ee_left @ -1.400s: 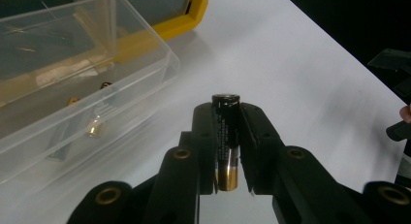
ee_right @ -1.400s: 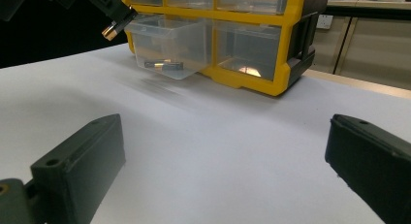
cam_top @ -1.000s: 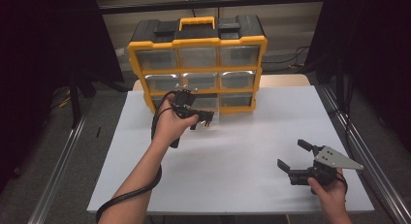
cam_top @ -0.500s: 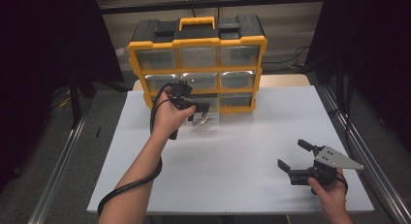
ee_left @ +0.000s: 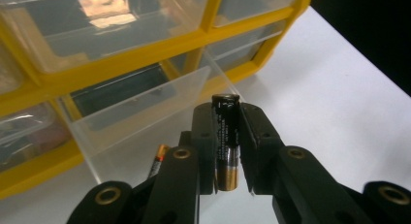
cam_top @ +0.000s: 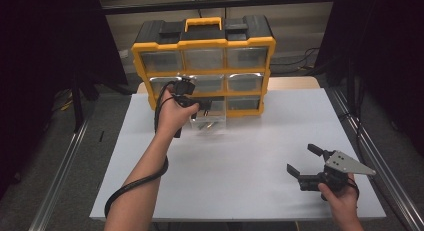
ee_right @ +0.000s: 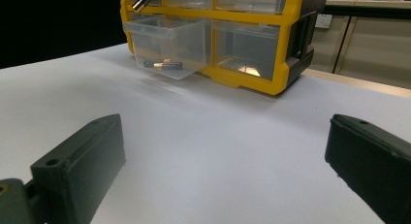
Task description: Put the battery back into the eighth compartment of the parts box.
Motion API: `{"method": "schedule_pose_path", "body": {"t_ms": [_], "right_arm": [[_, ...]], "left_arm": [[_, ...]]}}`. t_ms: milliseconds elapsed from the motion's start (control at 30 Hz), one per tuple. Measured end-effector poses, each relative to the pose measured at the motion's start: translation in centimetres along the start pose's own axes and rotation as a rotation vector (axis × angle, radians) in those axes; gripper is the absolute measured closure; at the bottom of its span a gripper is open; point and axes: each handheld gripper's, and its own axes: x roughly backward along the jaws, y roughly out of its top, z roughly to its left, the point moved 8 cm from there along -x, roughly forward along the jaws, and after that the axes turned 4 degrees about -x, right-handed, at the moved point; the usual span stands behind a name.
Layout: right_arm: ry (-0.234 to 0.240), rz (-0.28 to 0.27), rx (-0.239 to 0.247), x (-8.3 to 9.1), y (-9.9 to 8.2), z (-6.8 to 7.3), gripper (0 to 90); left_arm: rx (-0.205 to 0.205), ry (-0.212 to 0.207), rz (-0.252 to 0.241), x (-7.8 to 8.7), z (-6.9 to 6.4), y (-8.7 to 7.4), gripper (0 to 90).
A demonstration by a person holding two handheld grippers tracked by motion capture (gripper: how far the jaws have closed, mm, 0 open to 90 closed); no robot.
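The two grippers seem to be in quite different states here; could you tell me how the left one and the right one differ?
The left gripper is shut on a black and gold battery; the right gripper is open with nothing between its jaws. The left gripper is up by the yellow organizer, over its pulled-out clear drawer; the right gripper sits low at the near right of the white table, away from the organizer. Both are black, two-jawed and hand-held.

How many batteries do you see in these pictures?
2: one battery clamped in the left gripper; another battery lying in the open drawer below. More may be hidden.
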Motion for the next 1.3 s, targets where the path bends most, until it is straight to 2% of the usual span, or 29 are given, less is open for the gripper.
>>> {"method": "schedule_pose_path", "body": {"t_ms": [400, 800, 867, 967, 1000, 1033, 1067, 1300], "right_arm": [[0.007, -0.003, -0.005, 0.0, 0.0, 0.1, 0.2], [0.007, 0.000, -0.005, 0.0, 0.0, 0.1, 0.2], [0.007, -0.001, -0.005, 0.0, 0.0, 0.1, 0.2], [0.006, 0.002, -0.003, 0.0, -0.1, 0.1, 0.2], [0.006, 0.003, -0.003, 0.0, -0.1, 0.1, 0.2], [0.007, 0.003, -0.003, 0.0, -0.1, 0.1, 0.2], [0.006, 0.003, -0.003, 0.0, -0.1, 0.1, 0.2], [0.004, 0.000, -0.005, 0.1, 0.0, 0.0, 0.2]], "left_arm": [[0.013, 0.030, 0.001, -1.0, 1.2, 0.1, 77.4], [0.026, 0.073, 0.010, -1.3, 2.9, -0.7, 77.3], [0.027, 0.073, 0.014, -1.4, 3.2, -0.9, 77.3], [0.017, 0.073, -0.009, -1.5, 3.4, -1.0, 77.3], [0.033, 0.076, -0.027, -1.5, 3.4, -1.0, 74.5], [0.051, 0.066, -0.023, -1.4, 3.3, -1.1, 73.2], [0.044, 0.069, -0.025, -1.4, 3.4, -1.1, 70.9], [0.048, 0.035, -0.046, -1.2, 2.5, -1.7, 70.1]]}}
